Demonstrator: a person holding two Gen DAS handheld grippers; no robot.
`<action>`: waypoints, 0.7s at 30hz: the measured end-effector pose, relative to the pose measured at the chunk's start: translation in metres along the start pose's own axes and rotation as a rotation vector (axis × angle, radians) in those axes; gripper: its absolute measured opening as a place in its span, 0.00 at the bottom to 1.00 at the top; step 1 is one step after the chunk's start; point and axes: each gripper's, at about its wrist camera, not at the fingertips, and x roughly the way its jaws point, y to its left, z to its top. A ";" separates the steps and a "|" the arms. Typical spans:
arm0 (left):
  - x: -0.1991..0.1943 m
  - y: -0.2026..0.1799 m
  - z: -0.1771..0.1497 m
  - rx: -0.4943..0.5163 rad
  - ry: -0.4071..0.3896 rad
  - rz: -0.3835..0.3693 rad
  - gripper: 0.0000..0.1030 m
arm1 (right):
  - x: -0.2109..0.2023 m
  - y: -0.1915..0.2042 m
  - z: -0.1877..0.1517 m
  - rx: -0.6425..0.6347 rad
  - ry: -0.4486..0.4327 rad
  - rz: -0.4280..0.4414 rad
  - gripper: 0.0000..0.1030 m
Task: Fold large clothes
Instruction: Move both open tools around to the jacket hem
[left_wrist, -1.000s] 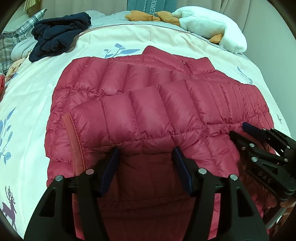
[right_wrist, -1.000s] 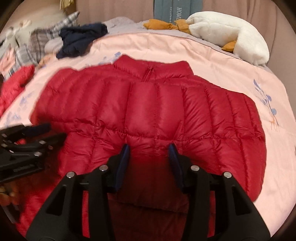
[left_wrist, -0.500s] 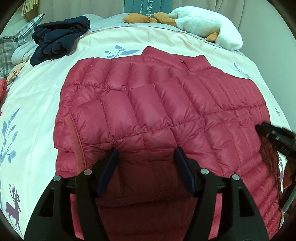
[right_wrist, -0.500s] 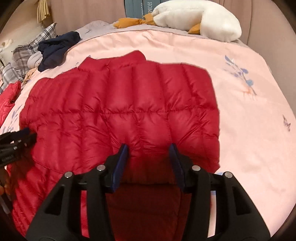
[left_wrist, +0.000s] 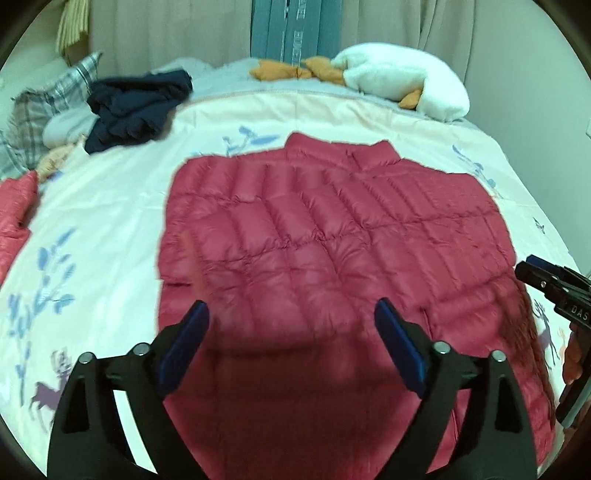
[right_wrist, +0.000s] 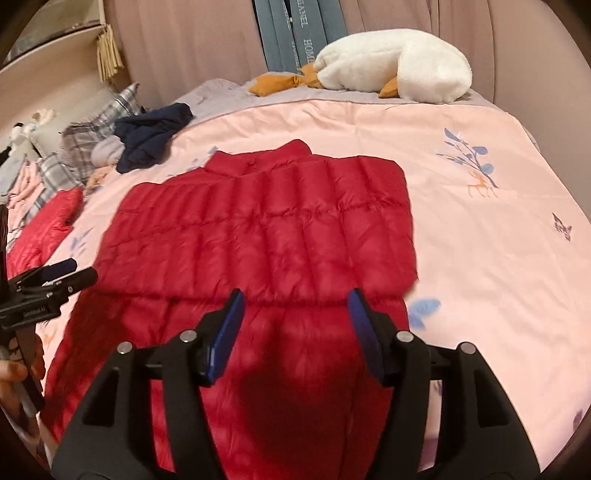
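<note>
A red quilted down jacket (left_wrist: 332, 236) lies flat on the bed, collar toward the far side, sleeves folded in over the body. It also shows in the right wrist view (right_wrist: 266, 229). My left gripper (left_wrist: 291, 328) is open and empty, above the jacket's near part. My right gripper (right_wrist: 295, 314) is open and empty, above the jacket's near right part. The right gripper shows at the right edge of the left wrist view (left_wrist: 554, 284). The left gripper shows at the left edge of the right wrist view (right_wrist: 48, 280).
The pink printed bedspread (right_wrist: 498, 240) covers the bed. A dark blue garment (left_wrist: 136, 107) and plaid cloth (left_wrist: 40, 110) lie far left. A white plush goose (right_wrist: 399, 70) lies at the head. Another red garment (right_wrist: 44, 225) lies at the left.
Both grippers have let go of the jacket, opened wider and pulled back and up. The jacket now lies flatter, with its sides folded in.
</note>
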 end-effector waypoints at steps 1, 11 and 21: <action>-0.006 0.001 -0.003 0.002 -0.007 -0.001 0.89 | -0.006 -0.001 -0.004 0.004 -0.003 0.003 0.62; -0.063 0.020 -0.051 -0.040 0.002 0.028 0.97 | -0.071 -0.015 -0.061 0.077 -0.001 0.006 0.83; -0.083 0.045 -0.102 -0.130 0.070 0.017 0.97 | -0.095 -0.042 -0.115 0.186 0.071 0.015 0.84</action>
